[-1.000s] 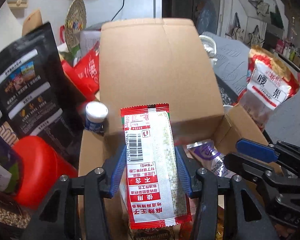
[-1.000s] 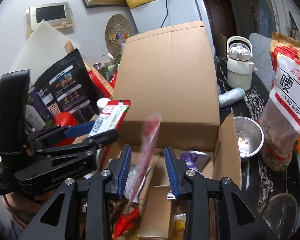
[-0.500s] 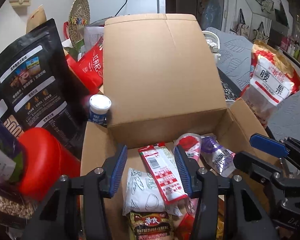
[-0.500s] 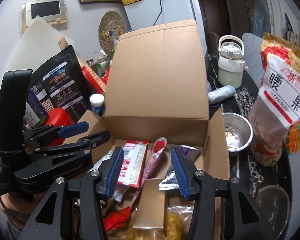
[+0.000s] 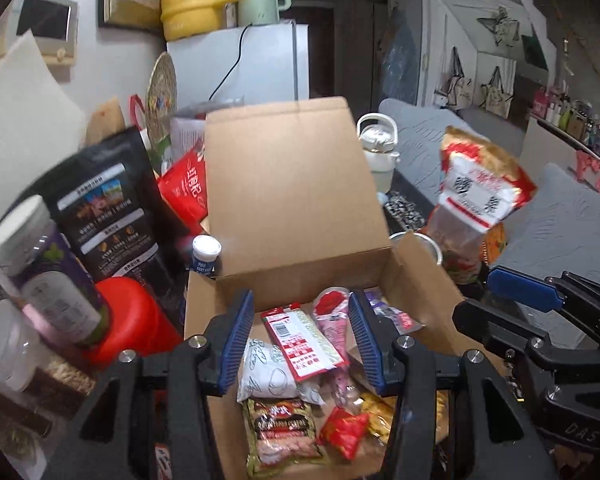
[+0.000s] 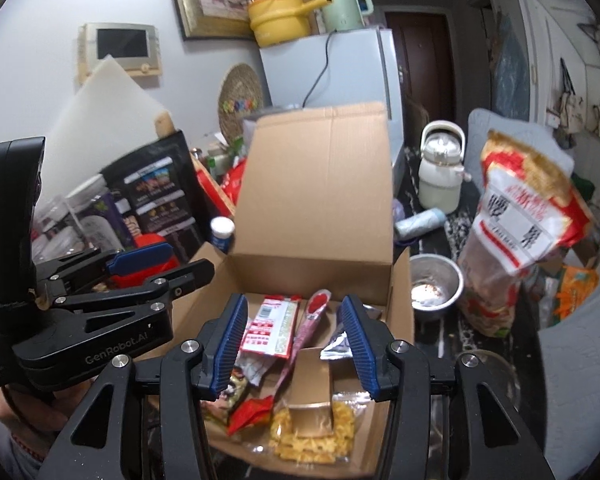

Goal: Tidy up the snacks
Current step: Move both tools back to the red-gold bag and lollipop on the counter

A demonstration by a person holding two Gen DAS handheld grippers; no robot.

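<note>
Two grippers hang above the open cardboard box (image 5: 300,200). Our left gripper (image 5: 302,338) has its jaws partly apart with nothing between them; our right gripper (image 6: 296,344) has just been opening, and nothing sits between its pads either. Both are cut off at the bottom edge, so we see little of the hands that carry them; only the right view shows a bit of the hand (image 6: 40,408) under the left tool.

Inside the box lie the snacks: the red-and-white sachet (image 5: 302,342) flat near the back wall, the pink-and-red stick packet (image 6: 308,328) just beside it, a white pouch (image 5: 268,372) nearer us. Several packets lower in the box are blurred, and we cannot read them.

Left of the box stand a black bag (image 5: 112,208) and a red lid (image 5: 128,320). Right of it, the right view shows a steel bowl (image 6: 436,286) on a dark speckled counter (image 6: 460,220); the left view shows only its rim. Behind the box stands a white fridge (image 6: 340,68).
</note>
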